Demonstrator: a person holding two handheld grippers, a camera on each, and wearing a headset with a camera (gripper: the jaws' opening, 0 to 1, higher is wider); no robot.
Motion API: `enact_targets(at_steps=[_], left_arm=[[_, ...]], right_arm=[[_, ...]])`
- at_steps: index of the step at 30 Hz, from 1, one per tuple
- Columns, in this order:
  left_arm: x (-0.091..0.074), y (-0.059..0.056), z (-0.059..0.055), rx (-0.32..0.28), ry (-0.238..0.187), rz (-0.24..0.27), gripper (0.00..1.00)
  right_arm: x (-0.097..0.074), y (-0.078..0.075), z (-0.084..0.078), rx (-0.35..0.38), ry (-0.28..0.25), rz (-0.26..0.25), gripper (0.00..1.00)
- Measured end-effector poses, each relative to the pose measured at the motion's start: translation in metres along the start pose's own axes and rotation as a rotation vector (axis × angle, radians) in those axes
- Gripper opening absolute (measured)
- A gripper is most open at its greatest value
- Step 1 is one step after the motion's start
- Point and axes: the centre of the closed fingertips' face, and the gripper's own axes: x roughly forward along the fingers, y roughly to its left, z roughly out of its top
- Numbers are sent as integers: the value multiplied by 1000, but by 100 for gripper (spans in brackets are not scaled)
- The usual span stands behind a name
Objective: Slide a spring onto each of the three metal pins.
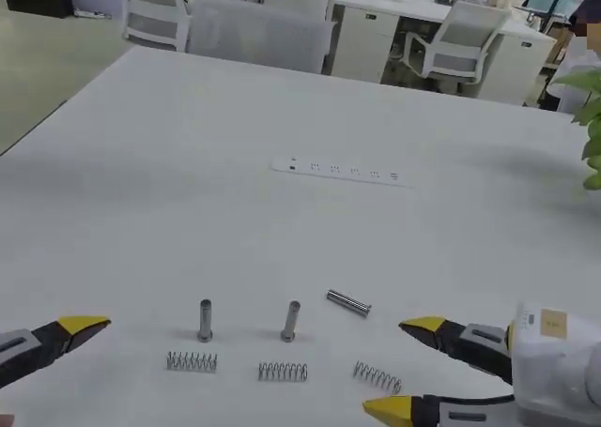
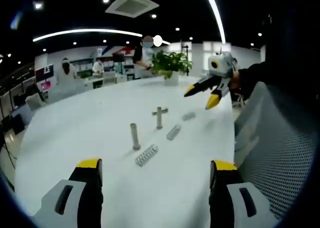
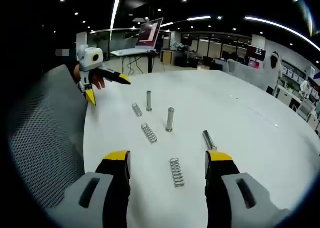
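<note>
White and wide, the surface (image 1: 282,230) keeps all our parts near us. Our left hand-held gripper (image 2: 156,164) has its jaws spread and holds nothing. Our right hand-held gripper (image 3: 168,155) is spread and bare too, ready to pick. Just past them lie the left spring (image 1: 192,361), middle spring (image 1: 283,372) and right spring (image 1: 377,377), one in front of each pin, which makes pairs easy to match. Farther on, the left pin (image 1: 205,320) and middle pin (image 1: 290,321) stand up; the right pin (image 1: 348,303) lies flat. We think that one needs holding. No spring is on yet.
</note>
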Motion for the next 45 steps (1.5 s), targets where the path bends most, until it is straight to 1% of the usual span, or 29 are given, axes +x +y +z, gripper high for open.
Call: enact_targets(at_steps=[14,25,28,32,37,41,45], left_arm=[[1,0,-2,-2,3,-6,85],[0,-1,-2,-5,5,-5,85],[0,-1,-2,-4,8,-5,85],[0,-1,-2,-5,9,-4,85],[-1,0,-2,-4,11,-1,85],[-2,0,-2,-5,9,4,85],[-2,0,-2,-6,12,4,85]], right_arm=[[0,-2,0,10,-1,-9,58],[1,-11,4,12,6,-21,55],[3,-15,5,8,15,-26,55],[6,-26,12,15,15,-33,53],[14,-39,17,-1,43,-45,50],[19,-44,19,-8,60,-47,48],[25,-48,20,-24,83,-37,46]])
